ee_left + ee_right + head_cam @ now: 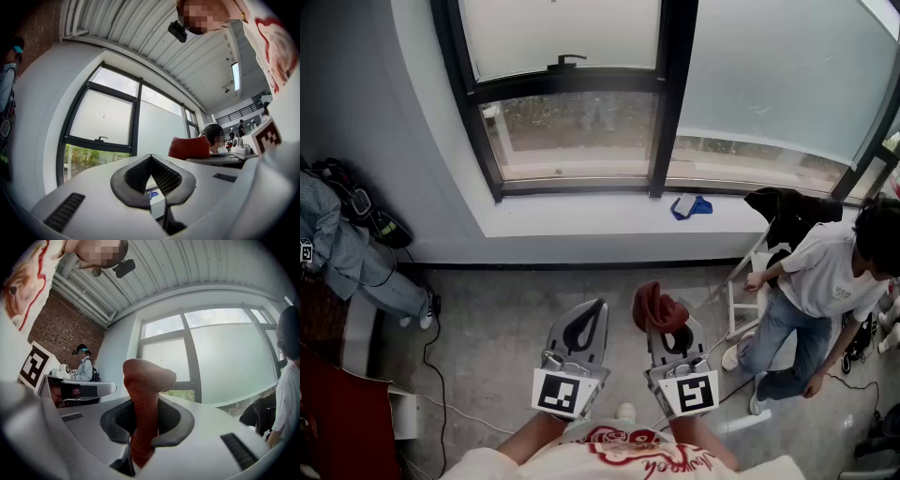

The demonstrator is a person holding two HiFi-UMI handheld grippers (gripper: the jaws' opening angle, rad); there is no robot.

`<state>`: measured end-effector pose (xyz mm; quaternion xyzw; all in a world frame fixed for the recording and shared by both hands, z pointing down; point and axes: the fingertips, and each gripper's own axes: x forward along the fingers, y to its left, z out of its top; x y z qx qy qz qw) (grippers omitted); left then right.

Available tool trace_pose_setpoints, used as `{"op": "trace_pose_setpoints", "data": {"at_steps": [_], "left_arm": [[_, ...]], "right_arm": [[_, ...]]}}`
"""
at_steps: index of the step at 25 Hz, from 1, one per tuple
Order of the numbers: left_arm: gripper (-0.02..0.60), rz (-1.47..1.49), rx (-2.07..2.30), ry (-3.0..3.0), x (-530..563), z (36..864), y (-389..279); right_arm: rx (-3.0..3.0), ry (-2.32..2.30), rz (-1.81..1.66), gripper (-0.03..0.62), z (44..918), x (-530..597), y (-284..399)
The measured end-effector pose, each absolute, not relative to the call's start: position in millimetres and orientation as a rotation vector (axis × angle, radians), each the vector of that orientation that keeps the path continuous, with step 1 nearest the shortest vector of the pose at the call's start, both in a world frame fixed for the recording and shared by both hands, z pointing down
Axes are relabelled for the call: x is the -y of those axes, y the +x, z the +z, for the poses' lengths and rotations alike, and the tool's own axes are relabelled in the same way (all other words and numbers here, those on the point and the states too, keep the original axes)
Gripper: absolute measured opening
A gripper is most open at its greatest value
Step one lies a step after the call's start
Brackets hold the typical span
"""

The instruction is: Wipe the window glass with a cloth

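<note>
Head view: the left gripper (586,323) and right gripper (667,330) are side by side over the floor (497,309), pointing towards the window (572,122). A red cloth (656,305) stands up out of the right jaws, well short of the glass. A blue thing (689,206) lies on the sill (581,217). A person (825,281) sits at the right.

Left gripper view: the left gripper's (151,159) jaws are closed tip to tip with nothing between them. The window (103,117) is ahead and the cloth (188,147) is off to the right.

Right gripper view: the right gripper's (145,420) jaws are clamped on the cloth (145,390), which rises in a bunched fold above them, with the window (229,362) beyond.
</note>
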<state>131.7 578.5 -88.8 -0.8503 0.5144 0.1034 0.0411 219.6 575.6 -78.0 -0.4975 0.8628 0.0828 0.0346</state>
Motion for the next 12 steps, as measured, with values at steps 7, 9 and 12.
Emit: {"op": "trace_pose_setpoints", "data": {"at_steps": [7, 9, 12], "left_arm": [[0.020, 0.279, -1.570, -2.595, -580.6, -87.8, 132.9], [0.020, 0.273, -1.569, -2.592, -580.3, -87.2, 134.0], [0.020, 0.260, -1.569, -2.592, -579.4, -87.5, 137.0]], "right_arm": [[-2.601, -1.502, 0.232, 0.069, -77.5, -577.5, 222.6], [-2.578, -1.498, 0.220, 0.069, -80.9, -578.2, 226.0], [-2.560, -1.493, 0.214, 0.069, -84.1, -577.2, 230.0]]}}
